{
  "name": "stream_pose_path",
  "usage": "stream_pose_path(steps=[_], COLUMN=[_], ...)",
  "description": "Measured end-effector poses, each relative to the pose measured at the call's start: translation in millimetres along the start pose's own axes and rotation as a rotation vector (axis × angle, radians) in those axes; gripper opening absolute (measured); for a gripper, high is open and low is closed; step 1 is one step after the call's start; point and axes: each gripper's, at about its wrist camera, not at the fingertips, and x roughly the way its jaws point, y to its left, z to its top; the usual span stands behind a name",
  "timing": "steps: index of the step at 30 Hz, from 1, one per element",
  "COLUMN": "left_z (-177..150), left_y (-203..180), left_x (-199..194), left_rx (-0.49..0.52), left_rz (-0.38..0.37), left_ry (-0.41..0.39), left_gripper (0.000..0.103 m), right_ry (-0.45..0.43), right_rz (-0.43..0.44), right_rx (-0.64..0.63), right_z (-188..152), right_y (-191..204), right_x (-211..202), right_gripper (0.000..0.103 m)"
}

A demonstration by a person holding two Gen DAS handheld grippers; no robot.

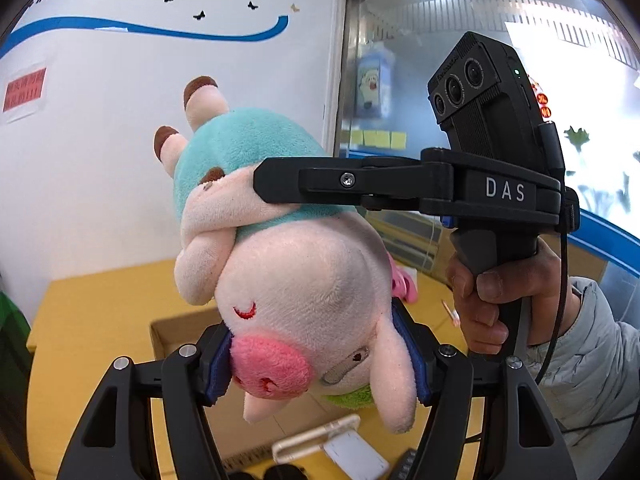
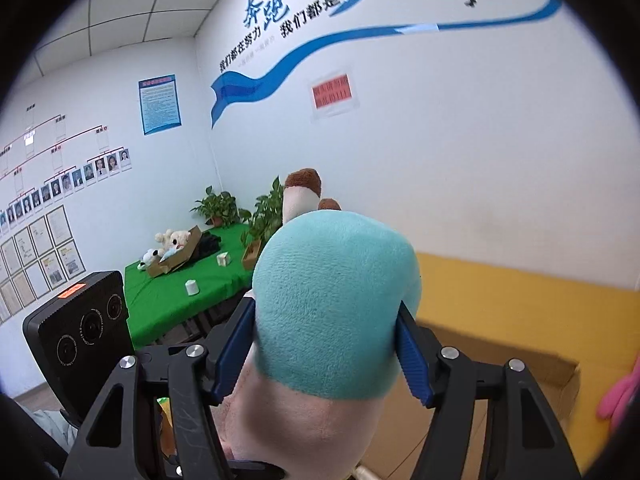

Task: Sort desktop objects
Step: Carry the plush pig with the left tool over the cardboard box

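Plush pig held aloft by both claws, over the yellow desk.
Left wrist: left gripper (image 1: 320,364) clamps head of pink plush pig in teal shirt (image 1: 280,240), feet up and away; cardboard box (image 1: 168,332) below. Right wrist: right gripper (image 2: 324,352) clamps teal body (image 2: 332,300).

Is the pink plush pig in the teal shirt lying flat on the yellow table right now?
No, the pink plush pig in the teal shirt hangs upside down above the yellow table, clamped between both tongs.

Yellow table (image 1: 92,312) bears a cardboard box (image 1: 172,332); a white phone stand (image 1: 316,438); a pen (image 1: 450,312).
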Motion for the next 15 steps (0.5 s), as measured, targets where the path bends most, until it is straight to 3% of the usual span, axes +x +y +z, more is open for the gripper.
stream_pose_path(steps=[7, 15], left_z=[32.2, 23.3], left_y=[34.5, 73.0], left_x=[7.4, 59.0], left_rx=[0.008, -0.039], left_rz=[0.042, 0.043], left_ry=[-0.006, 0.064], left_gripper=[0.072, 0.072], right_ry=[-0.015, 0.027], right_rz=[0.009, 0.016], right_rx=[-0.061, -0.023], right_z=[45.4, 38.6], right_y=[-3.3, -47.2], right_x=[24.1, 76.3], right_gripper=[0.066, 0.066])
